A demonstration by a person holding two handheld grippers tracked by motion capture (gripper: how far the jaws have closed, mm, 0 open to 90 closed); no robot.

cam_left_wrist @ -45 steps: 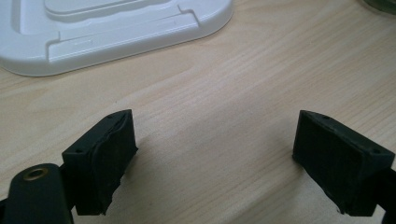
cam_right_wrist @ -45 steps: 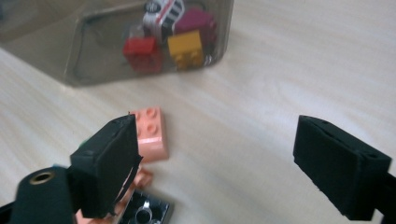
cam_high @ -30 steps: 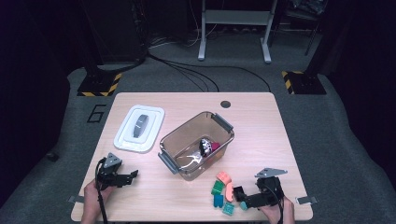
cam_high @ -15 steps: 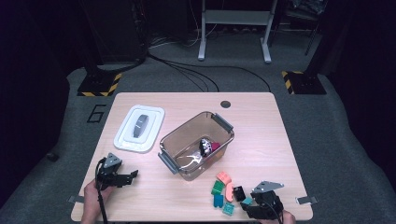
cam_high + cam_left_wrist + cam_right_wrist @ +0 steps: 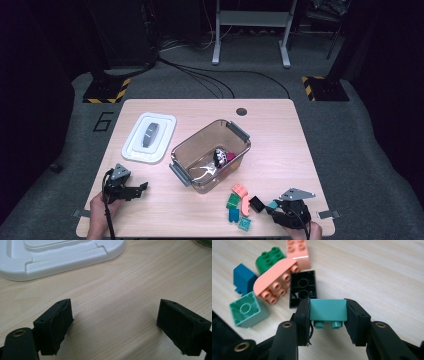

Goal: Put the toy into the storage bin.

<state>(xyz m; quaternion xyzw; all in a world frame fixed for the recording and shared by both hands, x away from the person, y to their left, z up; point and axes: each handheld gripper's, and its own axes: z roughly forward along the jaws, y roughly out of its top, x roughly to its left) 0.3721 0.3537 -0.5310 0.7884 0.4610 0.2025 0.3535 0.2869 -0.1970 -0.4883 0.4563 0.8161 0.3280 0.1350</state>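
Near the surface's front right corner, right gripper (image 5: 328,315) has just closed its jaws on a teal brick (image 5: 327,310).
Brick's studs face down; left gripper (image 5: 113,322), front left corner, sits wide open, holding nothing.

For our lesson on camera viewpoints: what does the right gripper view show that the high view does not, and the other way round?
Right gripper view alone: the teal brick sits studs-down, both fingers pressed on its sides, and the black brick is hollow side up. High view alone: the brown bin, white lid and left gripper, open. Both: the right gripper, the brick pile and the table.
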